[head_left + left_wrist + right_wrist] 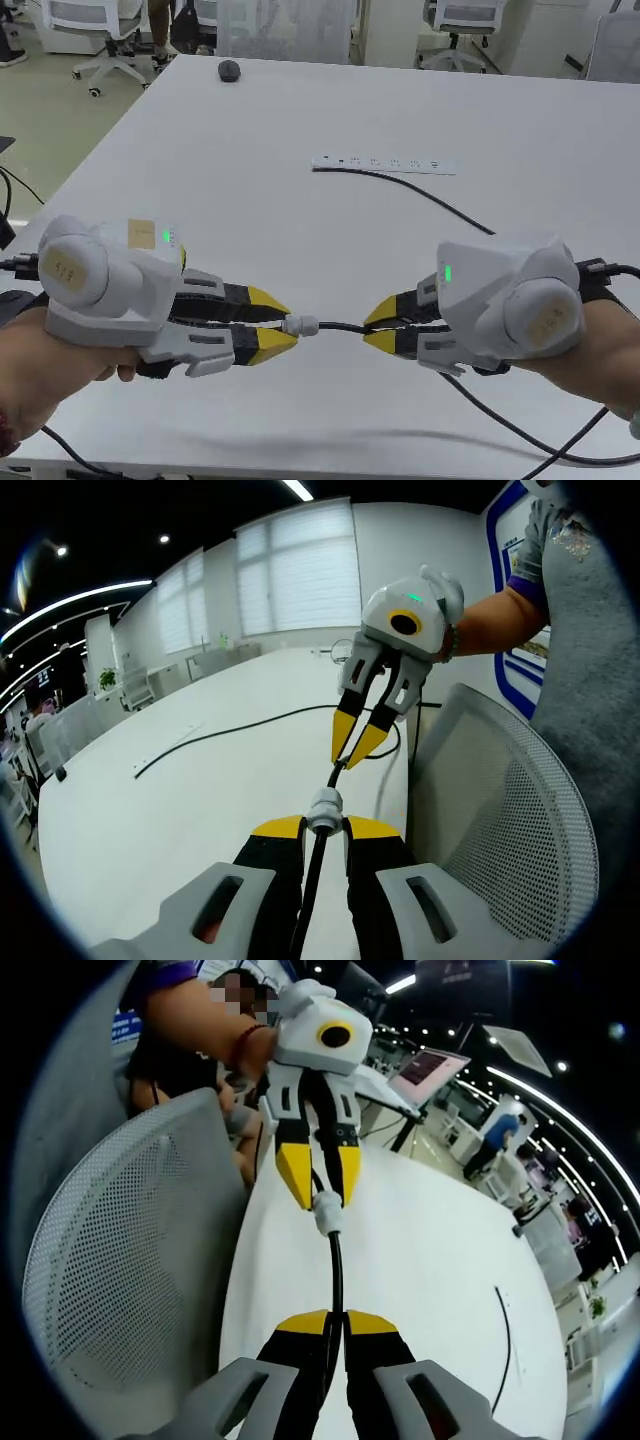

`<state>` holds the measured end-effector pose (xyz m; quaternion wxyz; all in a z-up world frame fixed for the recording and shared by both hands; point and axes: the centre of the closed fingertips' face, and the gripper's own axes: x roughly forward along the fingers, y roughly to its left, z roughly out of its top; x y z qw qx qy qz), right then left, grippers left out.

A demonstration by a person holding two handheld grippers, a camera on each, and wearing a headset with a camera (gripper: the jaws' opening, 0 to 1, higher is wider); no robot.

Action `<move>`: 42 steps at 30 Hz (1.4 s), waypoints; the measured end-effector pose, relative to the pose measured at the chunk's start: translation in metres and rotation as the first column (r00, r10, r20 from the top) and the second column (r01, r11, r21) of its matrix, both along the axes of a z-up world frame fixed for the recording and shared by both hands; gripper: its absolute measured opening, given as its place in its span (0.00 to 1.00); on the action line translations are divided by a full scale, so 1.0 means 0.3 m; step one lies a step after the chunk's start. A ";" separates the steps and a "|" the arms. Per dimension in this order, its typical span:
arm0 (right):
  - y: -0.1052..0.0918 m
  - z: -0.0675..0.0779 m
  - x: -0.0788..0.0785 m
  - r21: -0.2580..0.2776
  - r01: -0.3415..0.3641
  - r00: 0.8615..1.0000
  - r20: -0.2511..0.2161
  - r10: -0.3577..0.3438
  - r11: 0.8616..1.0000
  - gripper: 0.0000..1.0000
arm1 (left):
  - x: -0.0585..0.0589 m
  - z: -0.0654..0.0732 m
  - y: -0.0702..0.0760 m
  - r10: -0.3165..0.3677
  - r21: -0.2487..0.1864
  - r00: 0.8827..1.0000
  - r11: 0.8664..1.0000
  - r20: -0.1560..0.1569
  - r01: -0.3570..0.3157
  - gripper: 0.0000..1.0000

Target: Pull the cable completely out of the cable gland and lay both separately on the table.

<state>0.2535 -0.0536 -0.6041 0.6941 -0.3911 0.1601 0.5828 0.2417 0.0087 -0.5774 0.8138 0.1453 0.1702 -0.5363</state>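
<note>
A small white cable gland (301, 324) (325, 811) (328, 1212) sits between the yellow tips of my left gripper (285, 328) (323, 827) (321, 1192), which is shut on it. A black cable (340, 327) (336, 770) (337, 1270) runs out of the gland to my right gripper (372, 329) (357, 738) (337, 1318), which is shut on the cable. The two grippers face each other tip to tip a little above the white table (260, 190), near its front edge. The stretch of cable between them is short and taut.
A white power strip (385, 164) lies mid-table with a black cord (430, 198) trailing toward the right. A dark mouse (229, 70) rests at the far edge. Office chairs (95, 25) stand beyond the table. A mesh chair back (500, 820) is close behind the grippers.
</note>
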 end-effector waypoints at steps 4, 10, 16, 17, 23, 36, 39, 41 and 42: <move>-0.053 -0.038 0.018 -0.031 0.033 0.999 -0.013 -0.034 0.999 0.00 | 0.002 -0.002 0.006 0.005 -0.002 1.000 1.000 -0.004 -0.005 0.15; -0.111 -0.083 0.034 -0.067 0.070 0.997 -0.024 -0.071 0.995 0.00 | 0.006 -0.001 0.010 0.011 -0.007 1.000 1.000 -0.006 -0.011 0.15; -0.147 -0.108 0.041 -0.093 0.087 0.995 -0.035 -0.091 0.992 0.00 | 0.010 0.002 0.018 0.021 -0.016 1.000 1.000 -0.010 -0.021 0.15; -0.151 -0.111 0.042 -0.096 0.090 0.995 -0.035 -0.093 0.991 0.00 | 0.011 0.002 0.017 0.022 -0.018 1.000 1.000 -0.011 -0.023 0.15; -0.156 -0.117 0.036 -0.109 0.087 0.995 -0.036 -0.092 0.990 0.00 | 0.008 0.007 0.008 0.021 -0.028 1.000 0.999 -0.011 -0.022 0.15; -0.160 -0.102 0.020 -0.097 0.104 0.993 -0.053 -0.110 0.990 0.01 | 0.002 0.012 0.003 0.023 -0.031 1.000 0.999 -0.005 -0.023 0.15; -0.142 -0.072 0.015 -0.065 0.105 0.993 -0.053 -0.109 0.992 0.05 | -0.001 0.013 0.001 0.019 -0.029 1.000 0.999 -0.003 -0.019 0.15; -0.112 -0.037 0.013 -0.027 0.105 0.993 -0.047 -0.106 0.994 0.05 | -0.004 0.013 -0.002 0.016 -0.031 1.000 0.999 -0.003 -0.016 0.15; -0.095 -0.021 0.008 -0.014 0.095 0.994 -0.044 -0.096 0.995 0.05 | -0.004 0.014 -0.004 0.016 -0.032 1.000 0.999 -0.002 -0.016 0.15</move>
